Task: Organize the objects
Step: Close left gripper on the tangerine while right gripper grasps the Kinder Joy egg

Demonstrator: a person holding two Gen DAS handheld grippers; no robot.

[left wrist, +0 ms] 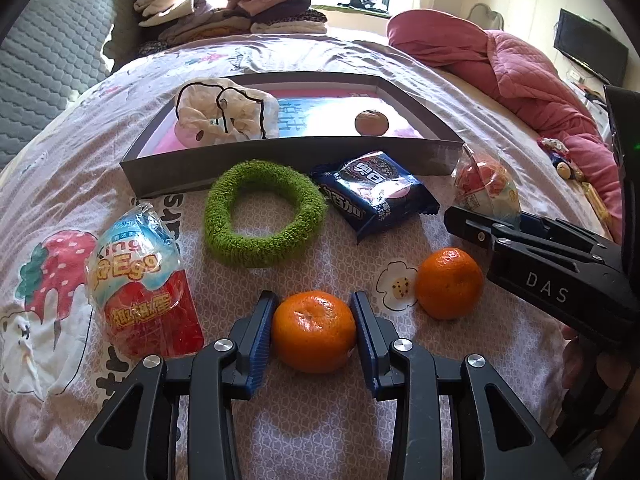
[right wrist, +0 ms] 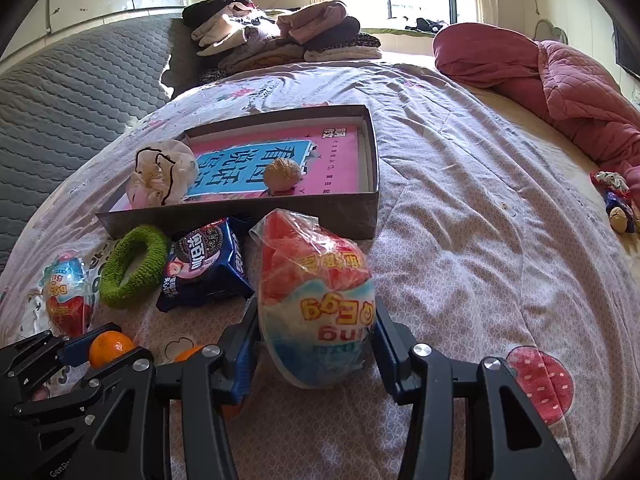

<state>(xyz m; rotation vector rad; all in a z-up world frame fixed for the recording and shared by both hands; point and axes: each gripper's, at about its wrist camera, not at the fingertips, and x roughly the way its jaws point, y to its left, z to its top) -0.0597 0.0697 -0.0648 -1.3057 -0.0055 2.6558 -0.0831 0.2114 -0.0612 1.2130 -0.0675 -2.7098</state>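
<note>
My left gripper [left wrist: 313, 300] is shut on a tangerine [left wrist: 314, 332] that rests on the bedspread, with a blue pad against each of its sides. A second tangerine [left wrist: 448, 282] lies just to its right. In the right wrist view my right gripper [right wrist: 316, 308] is shut on a plastic-wrapped King Egg toy [right wrist: 316, 308], which stands on the bed in front of the grey box [right wrist: 340, 212]. A second wrapped egg [left wrist: 144, 280], a green scrunchie [left wrist: 264, 212] and a blue cookie pack [left wrist: 376, 192] lie before the box. Inside the box are a walnut [left wrist: 371, 122] and a cream scrunchie [left wrist: 224, 114].
Folded clothes [left wrist: 224, 4] are piled at the head of the bed. A pink quilt [left wrist: 512, 68] is bunched along the right side, with small items [right wrist: 618, 200] beside it. The bedspread [right wrist: 480, 200] right of the box is bare.
</note>
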